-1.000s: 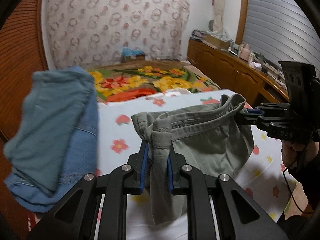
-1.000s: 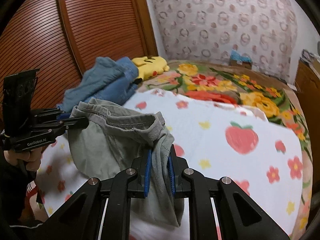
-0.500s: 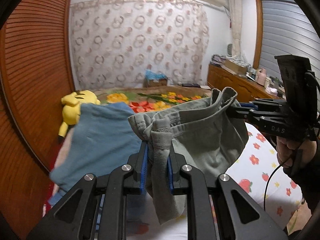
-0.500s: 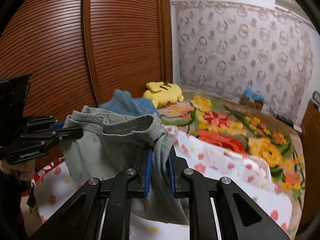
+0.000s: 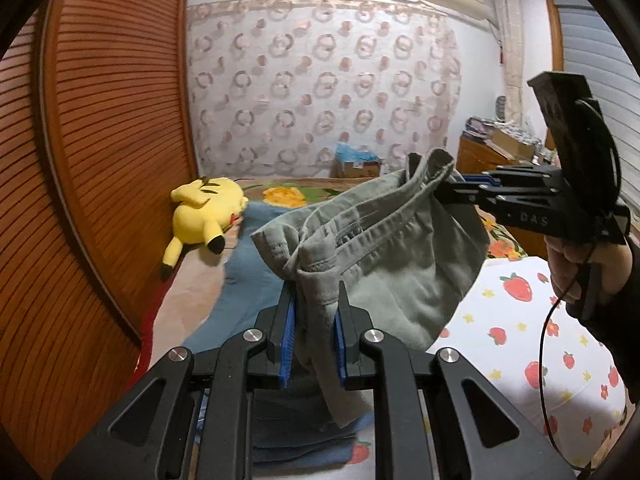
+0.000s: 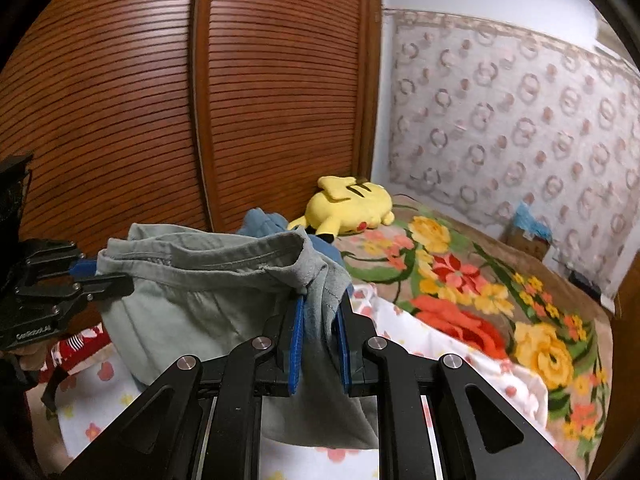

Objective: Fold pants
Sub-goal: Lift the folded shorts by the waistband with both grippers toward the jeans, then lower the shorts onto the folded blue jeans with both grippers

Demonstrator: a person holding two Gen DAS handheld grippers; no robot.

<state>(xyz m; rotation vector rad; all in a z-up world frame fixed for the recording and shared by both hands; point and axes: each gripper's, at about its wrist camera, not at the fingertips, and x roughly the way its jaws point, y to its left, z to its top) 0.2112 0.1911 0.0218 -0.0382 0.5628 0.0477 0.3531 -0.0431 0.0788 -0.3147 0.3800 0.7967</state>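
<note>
Pants [image 5: 384,264] hang, waistband stretched level between left claw [image 5: 314,320] and right claw [image 6: 320,320], both clamping it.

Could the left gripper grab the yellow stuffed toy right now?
Probably not. The left gripper is shut on the green pants, so its jaws are full, and the yellow toy lies farther back on the bed by the wooden door.

right tool [image 6: 318,320] clamps grey pants [image 6: 192,284] | left tool [image 6: 106,276] grips far end
</note>
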